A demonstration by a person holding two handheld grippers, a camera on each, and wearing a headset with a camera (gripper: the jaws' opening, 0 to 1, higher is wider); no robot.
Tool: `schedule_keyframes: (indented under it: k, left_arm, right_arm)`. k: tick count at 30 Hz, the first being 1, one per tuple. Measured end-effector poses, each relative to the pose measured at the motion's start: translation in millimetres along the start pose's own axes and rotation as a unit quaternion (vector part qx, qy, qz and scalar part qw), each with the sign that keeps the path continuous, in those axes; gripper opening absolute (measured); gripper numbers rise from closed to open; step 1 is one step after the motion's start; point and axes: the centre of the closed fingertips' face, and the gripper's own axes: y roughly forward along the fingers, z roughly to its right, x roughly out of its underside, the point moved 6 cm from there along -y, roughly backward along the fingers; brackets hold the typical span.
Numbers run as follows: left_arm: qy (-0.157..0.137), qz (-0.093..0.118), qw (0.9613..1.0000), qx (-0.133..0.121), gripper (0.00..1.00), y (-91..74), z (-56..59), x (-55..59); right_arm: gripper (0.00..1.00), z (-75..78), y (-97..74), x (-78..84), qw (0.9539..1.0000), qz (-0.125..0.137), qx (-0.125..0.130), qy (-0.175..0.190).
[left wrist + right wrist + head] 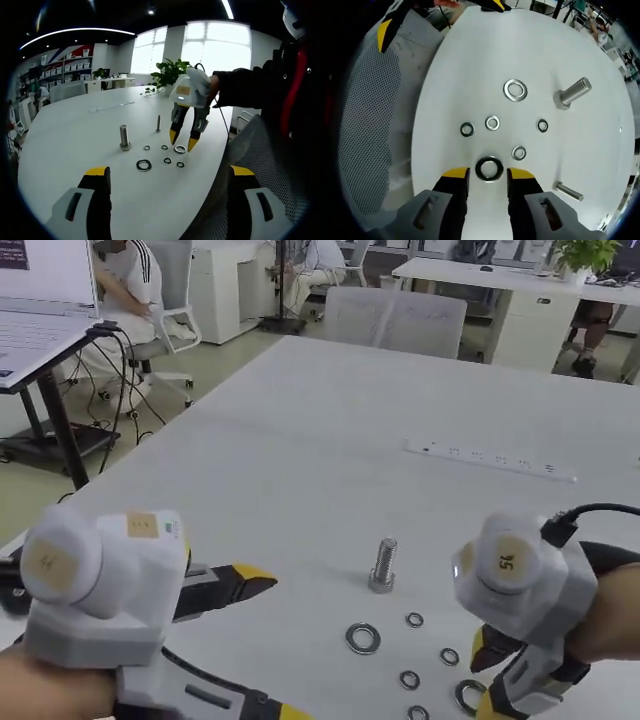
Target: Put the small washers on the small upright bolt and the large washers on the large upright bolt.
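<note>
The large upright bolt (383,565) (124,137) (572,93) stands mid-table. The thin small bolt (158,123) (568,190) stands beyond it. One large washer (363,638) (144,164) (515,90) lies flat near the large bolt. Several small washers (414,620) (167,160) (492,122) are scattered beside it. My right gripper (485,680) (183,140) (488,174) points down, open, its tips either side of a second large washer (468,696) (180,148) (488,169) lying on the table. My left gripper (272,645) (169,172) hovers wide open and empty, left of the washers.
A white power strip (490,458) (112,106) lies further back on the white table (300,440). A mesh chair (250,150) (375,100) stands at the near table edge. A laptop (40,320) on a stand is off to the left, and seated people are behind.
</note>
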Motion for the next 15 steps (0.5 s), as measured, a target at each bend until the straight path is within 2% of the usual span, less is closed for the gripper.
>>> schedule_keyframes:
  k: [5,15]
  left_arm:
    - [-0.001,0.002,1.0,-0.001,0.97,-0.3,-0.1,-0.4]
    - [0.0,0.003,1.0,-0.001,0.97,-0.8,0.4,-0.6]
  right_arm:
    - [0.29,1.3,2.8,2.4,0.9999,-0.012,0.008,-0.003]
    - [0.28,0.7,2.2,-0.1,0.9998,-0.014,0.012,-0.004]
